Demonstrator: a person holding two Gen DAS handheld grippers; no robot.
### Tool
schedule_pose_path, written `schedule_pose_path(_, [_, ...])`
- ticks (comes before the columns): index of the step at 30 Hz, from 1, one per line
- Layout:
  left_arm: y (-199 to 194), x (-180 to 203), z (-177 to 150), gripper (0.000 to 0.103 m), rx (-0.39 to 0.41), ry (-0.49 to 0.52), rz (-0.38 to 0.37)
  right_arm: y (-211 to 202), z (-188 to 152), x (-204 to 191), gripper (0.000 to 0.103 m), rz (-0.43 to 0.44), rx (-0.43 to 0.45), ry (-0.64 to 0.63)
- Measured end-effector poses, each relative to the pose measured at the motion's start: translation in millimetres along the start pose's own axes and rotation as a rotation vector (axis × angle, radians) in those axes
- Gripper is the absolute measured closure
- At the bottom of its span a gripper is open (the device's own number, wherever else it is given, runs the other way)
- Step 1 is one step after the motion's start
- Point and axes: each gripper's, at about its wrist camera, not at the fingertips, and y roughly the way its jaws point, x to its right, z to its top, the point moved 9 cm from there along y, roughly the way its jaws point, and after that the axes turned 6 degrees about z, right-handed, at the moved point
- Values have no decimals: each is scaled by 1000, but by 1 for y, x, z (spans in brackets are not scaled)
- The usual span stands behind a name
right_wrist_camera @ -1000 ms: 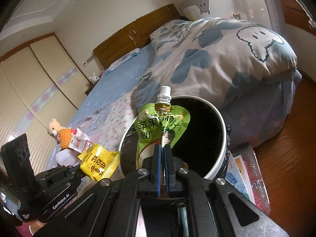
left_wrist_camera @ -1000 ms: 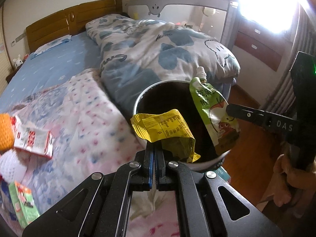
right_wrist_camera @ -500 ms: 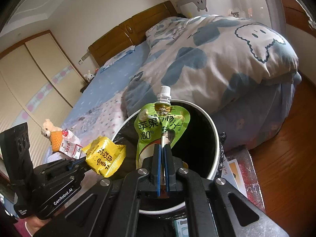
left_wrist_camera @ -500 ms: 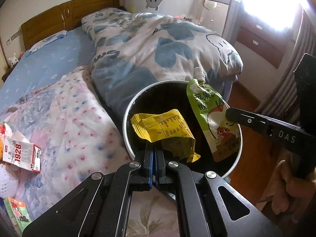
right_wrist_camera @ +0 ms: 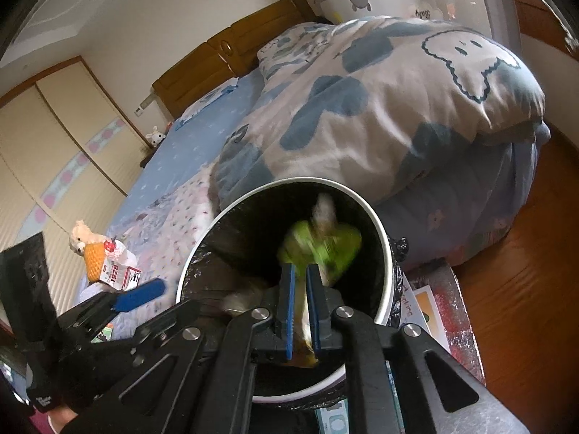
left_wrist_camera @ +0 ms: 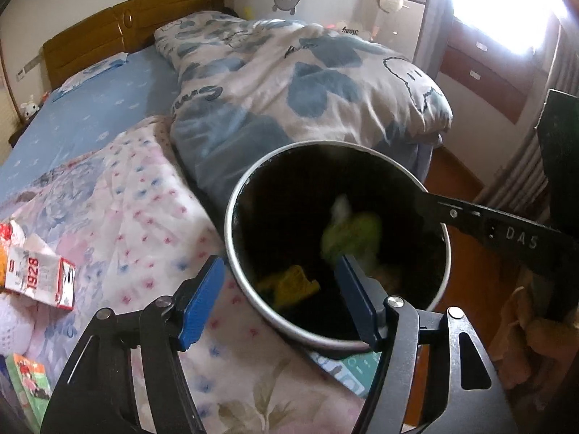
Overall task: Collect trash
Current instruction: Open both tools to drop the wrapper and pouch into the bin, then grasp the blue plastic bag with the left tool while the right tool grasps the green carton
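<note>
Two pieces of trash that were pinched above the bin half a second ago are now loose inside it. The left gripper (left_wrist_camera: 278,289), which held the yellow snack wrapper (left_wrist_camera: 293,285) clamped between its blue pads, now has its jaws spread wide with nothing between them, and the wrapper lies low in the round trash bin (left_wrist_camera: 231,224). The green juice pouch (right_wrist_camera: 320,249) is a motion-blurred smear within the bin's black liner, so it looks to be falling. The right gripper (right_wrist_camera: 300,311) has parted its jaws only a little; something pale shows in the narrow gap, and the blur leaves it unclear whether that is the pouch's lower edge not yet free. Both drops seem done or nearly so. More litter waits on the bed: a red-and-white 1928 carton (left_wrist_camera: 39,278) on the floral quilt (left_wrist_camera: 137,195) and a green packet (left_wrist_camera: 32,390) near it, likely the next targets.
</note>
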Motion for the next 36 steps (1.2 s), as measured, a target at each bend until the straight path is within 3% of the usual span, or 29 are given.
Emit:
schedule_pose_path(2, [-5,-6,-7,37,4,-16,12,-1,-1,2,63,4,4,11])
schedule_pose_path(3, [-8,-9,-10,36,7,-26,16,-3,-2,2,56,7,10,16])
schedule_pose_path(5, [-16,-18,-20,35,16,-57,21,-6,-4,-1,52,15,22,19])
schedule_pose_path(9, [-35,-37,-40,35,45,-110,47,-15,-11,-14,30,24,50,4])
schedule_pose_path(20, [-90,-90,-98,35,108,-199,123,-29,-48,-82,26,95,68,-67])
schedule_pose_path(36, [-144,-193,-180,35,121,-381,260,-11,-110,-178,25,210,-24,-173])
